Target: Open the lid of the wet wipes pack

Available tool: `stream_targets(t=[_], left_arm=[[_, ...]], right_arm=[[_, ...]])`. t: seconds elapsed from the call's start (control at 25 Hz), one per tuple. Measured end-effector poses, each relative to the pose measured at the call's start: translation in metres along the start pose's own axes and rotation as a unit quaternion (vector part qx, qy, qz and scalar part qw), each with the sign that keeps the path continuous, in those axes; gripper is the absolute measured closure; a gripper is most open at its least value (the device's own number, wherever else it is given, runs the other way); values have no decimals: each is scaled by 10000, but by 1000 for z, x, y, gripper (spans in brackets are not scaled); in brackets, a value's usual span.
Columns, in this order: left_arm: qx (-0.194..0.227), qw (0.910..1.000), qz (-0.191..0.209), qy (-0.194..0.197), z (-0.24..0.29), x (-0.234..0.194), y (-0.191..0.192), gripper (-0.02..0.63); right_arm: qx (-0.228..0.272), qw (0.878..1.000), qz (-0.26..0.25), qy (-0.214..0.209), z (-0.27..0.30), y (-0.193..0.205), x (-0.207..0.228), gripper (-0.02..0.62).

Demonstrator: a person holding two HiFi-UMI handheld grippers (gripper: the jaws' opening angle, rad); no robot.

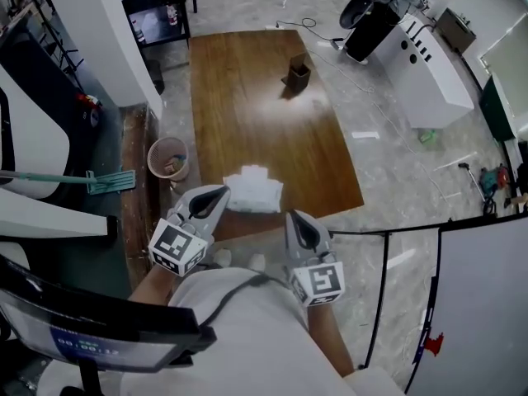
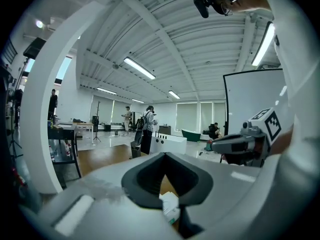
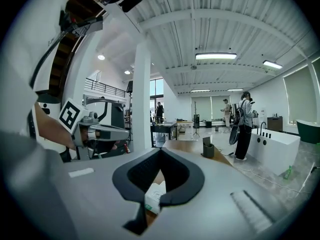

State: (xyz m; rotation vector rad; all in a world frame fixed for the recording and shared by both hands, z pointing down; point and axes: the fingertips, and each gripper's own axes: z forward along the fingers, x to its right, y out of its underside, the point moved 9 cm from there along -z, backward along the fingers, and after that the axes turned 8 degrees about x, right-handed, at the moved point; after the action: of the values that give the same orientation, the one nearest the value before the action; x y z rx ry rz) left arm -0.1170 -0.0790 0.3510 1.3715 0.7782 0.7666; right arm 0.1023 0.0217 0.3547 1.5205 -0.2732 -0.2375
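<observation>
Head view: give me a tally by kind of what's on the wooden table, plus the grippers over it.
Wet wipes pack: 1
Dark holder: 1
Grippers: 2, left gripper and right gripper
Total: 4

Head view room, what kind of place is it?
Probably a big open workshop or lab: a wooden table, strip lights on a high ceiling, and people standing among desks and equipment.
</observation>
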Motion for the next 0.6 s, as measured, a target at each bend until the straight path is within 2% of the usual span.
stream_targets(t=[0.6], left_arm=[[-114,9998,28,-147,23,-4,8,600]], right_arm=[[-12,9997,179,-177,17,2,18,588]])
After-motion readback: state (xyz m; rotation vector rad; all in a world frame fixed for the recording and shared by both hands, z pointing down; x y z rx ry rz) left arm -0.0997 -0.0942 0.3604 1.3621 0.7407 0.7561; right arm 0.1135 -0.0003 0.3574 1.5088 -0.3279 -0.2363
